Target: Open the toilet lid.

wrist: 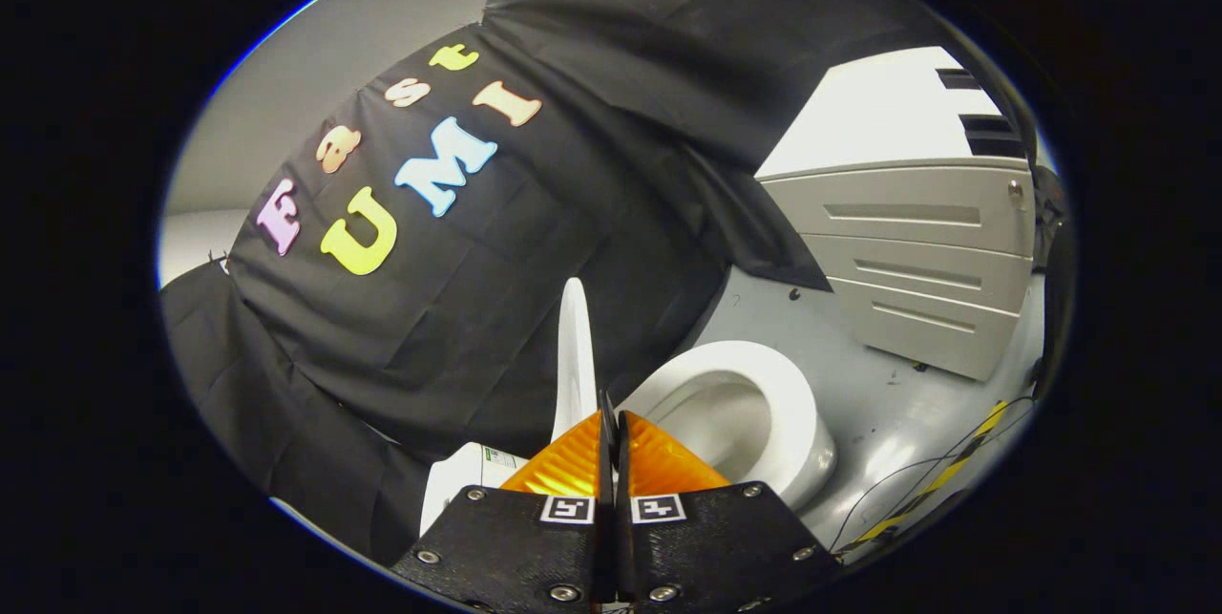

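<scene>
The white toilet lid (574, 347) stands raised and edge-on, rising just ahead of my fingertips and slightly to their left. Its lower end passes behind the left orange finger (563, 466). The open bowl with its white seat (797, 404) lies to the right of the lid, beyond the right finger (668, 466). My gripper (609, 415) is shut, the two fingers pressed together with no gap between them. I cannot see any part of the lid held between them. A white tank top (463, 480) shows under the left finger.
A grey drawer cabinet (916, 261) stands beyond the bowl to the right on the grey floor (859, 375). Yellow-black striped tape (945, 473) and a thin cable (888, 490) lie on the floor near the bowl. The black cloth wall hangs close behind the lid.
</scene>
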`<action>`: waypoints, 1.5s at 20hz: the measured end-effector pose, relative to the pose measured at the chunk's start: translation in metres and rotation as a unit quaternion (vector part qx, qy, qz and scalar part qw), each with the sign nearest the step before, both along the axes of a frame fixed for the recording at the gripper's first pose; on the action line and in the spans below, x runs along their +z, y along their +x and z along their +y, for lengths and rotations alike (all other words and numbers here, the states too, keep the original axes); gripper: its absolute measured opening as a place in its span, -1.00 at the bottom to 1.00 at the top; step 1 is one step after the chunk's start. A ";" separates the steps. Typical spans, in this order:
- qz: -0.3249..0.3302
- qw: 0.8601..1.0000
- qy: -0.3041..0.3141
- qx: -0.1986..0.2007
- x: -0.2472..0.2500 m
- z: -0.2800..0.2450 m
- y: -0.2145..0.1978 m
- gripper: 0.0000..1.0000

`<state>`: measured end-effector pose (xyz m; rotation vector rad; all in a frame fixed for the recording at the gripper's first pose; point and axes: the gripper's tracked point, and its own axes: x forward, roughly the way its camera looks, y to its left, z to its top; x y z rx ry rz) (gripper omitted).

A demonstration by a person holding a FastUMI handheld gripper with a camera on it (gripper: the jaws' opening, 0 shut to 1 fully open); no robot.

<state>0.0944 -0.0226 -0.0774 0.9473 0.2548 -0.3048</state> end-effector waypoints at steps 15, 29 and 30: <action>0.018 0.988 -0.152 0.032 0.043 0.030 0.008 -1.00; 0.020 0.957 -0.282 0.070 0.094 0.076 0.016 -1.00; 0.019 0.956 -0.285 0.072 0.096 0.079 0.018 -1.00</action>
